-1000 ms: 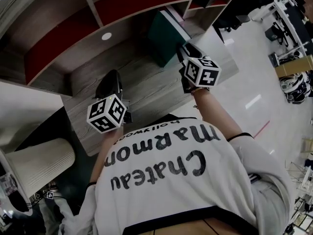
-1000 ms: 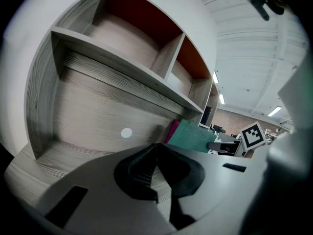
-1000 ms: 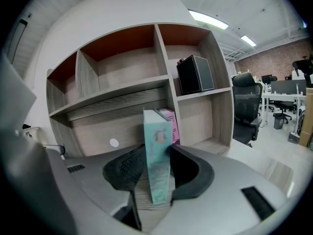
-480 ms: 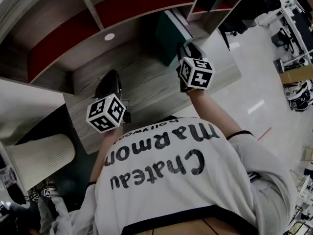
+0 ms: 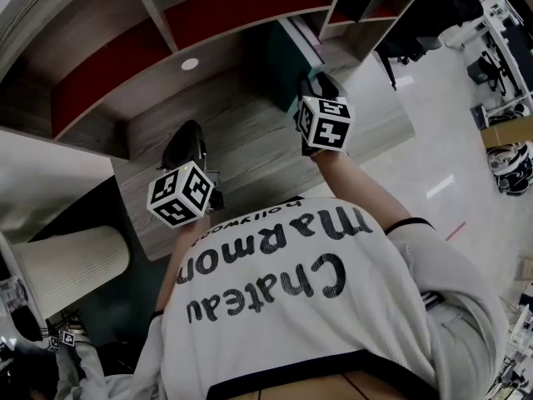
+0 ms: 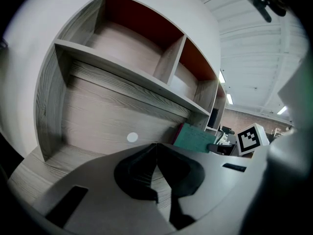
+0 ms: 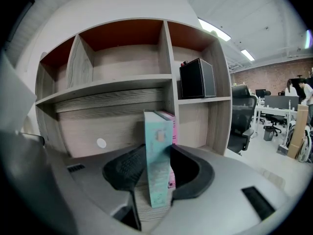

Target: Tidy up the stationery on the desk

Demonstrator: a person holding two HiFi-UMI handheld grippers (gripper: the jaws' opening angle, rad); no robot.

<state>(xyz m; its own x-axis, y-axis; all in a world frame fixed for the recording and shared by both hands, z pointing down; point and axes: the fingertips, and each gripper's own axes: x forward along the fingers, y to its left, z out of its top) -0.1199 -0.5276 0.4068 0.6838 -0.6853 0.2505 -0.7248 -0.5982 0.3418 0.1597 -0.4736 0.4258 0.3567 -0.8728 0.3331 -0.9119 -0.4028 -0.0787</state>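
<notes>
Clamping a teal book (image 7: pixel 157 131) upright between the right gripper (image 7: pixel 156 173) fingers, spread to its thickness, just before a pink book (image 7: pixel 172 126) near the worktop (image 5: pixel 250 140) right edge. Pressing the left gripper (image 6: pixel 156 153) fingers together on nothing, with wide bare worktop ahead under the shelf (image 6: pixel 122 72). Readable on the shirt (image 5: pixel 316 282): "Chateau Marmon"; book print blurred.

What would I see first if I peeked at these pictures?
Probably the teal book, standing upright on the wooden desk with the right gripper closed on its sides and a pink book right behind it. Next comes the black box on the shelf up to the right. Then there is the left gripper, shut and empty, over the desk's left part.
</notes>
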